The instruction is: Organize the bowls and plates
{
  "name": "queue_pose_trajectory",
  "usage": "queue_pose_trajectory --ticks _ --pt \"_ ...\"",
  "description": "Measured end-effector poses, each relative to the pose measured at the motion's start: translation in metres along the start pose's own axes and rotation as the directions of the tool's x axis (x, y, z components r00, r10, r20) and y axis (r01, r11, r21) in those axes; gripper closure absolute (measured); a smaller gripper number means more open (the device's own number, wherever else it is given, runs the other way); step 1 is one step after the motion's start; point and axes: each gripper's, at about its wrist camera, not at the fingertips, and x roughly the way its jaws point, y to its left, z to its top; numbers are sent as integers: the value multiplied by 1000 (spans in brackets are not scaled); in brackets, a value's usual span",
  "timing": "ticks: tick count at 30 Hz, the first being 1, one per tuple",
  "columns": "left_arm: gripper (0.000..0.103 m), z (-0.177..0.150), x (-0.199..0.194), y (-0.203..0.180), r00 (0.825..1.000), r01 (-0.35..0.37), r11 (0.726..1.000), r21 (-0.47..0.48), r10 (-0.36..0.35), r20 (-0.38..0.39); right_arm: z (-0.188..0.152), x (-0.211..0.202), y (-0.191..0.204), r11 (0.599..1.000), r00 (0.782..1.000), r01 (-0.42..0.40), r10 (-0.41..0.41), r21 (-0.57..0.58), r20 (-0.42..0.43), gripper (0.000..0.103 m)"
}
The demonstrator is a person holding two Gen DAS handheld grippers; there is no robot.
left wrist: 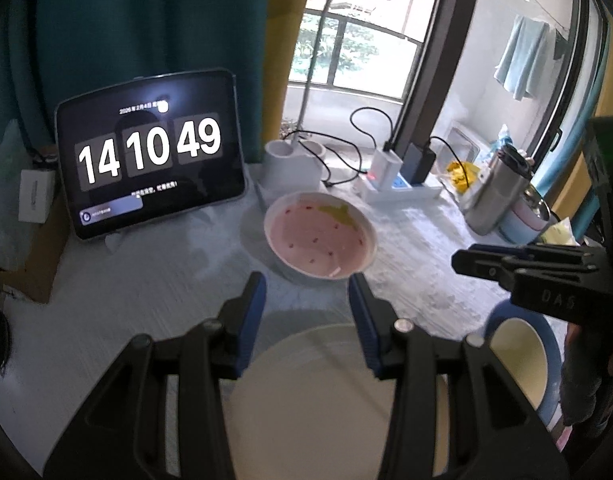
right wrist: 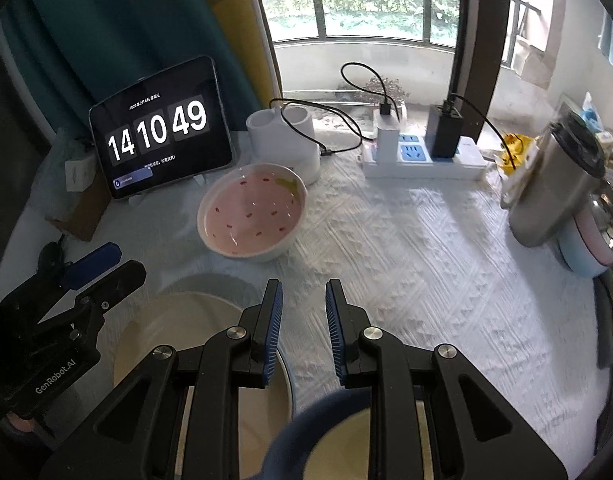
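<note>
Left wrist view looks across a desk (left wrist: 154, 292) covered by a white textured cloth, set against a big window (left wrist: 346, 52) with dark frames, a teal curtain (left wrist: 146, 16) on the left and a pale towel (left wrist: 520, 56) hanging outside on the right. At the back a tablet (left wrist: 150, 152) leans upright showing a flip clock; just right of it stands a white lamp base (left wrist: 292, 162) with its stem rising, then a white power strip (left wrist: 402, 190) carrying chargers and looping black cables. A steel tumbler (left wrist: 494, 188) stands at the right edge, touching a pastel container (left wrist: 526, 216) beside it. The pink bowl (left wrist: 320, 236) with red flecks sits mid-desk, in front of the lamp base. The left claw (left wrist: 306, 292) hangs released, its blue pads apart with nothing between them, above a cream plate (left wrist: 310, 396) that lies close below. To the right of that plate is a blue-rimmed bowl (left wrist: 522, 360) with a cream inside, partly hidden by the other gripper. In the right wrist view the right claw (right wrist: 304, 300) also grips nothing, its pads set narrowly apart over bare cloth, with the blue-rimmed bowl (right wrist: 322, 432) under its body and the cream plate (right wrist: 174, 328) to its left. The pink bowl (right wrist: 252, 212) lies ahead, well apart.
</note>
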Motion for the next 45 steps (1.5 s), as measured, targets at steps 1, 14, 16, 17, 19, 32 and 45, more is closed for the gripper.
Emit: queue_pose_trajectory --ticks 1,14,16,17,19,32,45 --pt "58 2 2 2 1000 2 1000 2 -2 0 3 4 1 1000 1000 -3 3 5 -3 79" --pt "59 29 53 33 998 -5 999 -32 3 -57 36 54 -15 986 997 -30 42 166 -70 79" --pt "59 31 61 37 997 2 999 -46 -5 -72 41 60 -13 984 996 -33 47 176 -78 79" --pt "59 31 63 38 997 4 999 -49 -8 -75 43 62 -11 984 996 -35 49 175 -80 79" --pt "58 32 71 39 995 11 998 -58 -17 -94 46 67 -7 984 995 -38 53 175 -83 79" --pt "59 25 114 42 976 21 991 -130 -49 -213 48 113 0 975 986 -15 51 222 -158 67" --pt "58 20 134 47 960 42 984 -175 -89 -267 44 141 -4 964 967 -28 93 264 -237 67"
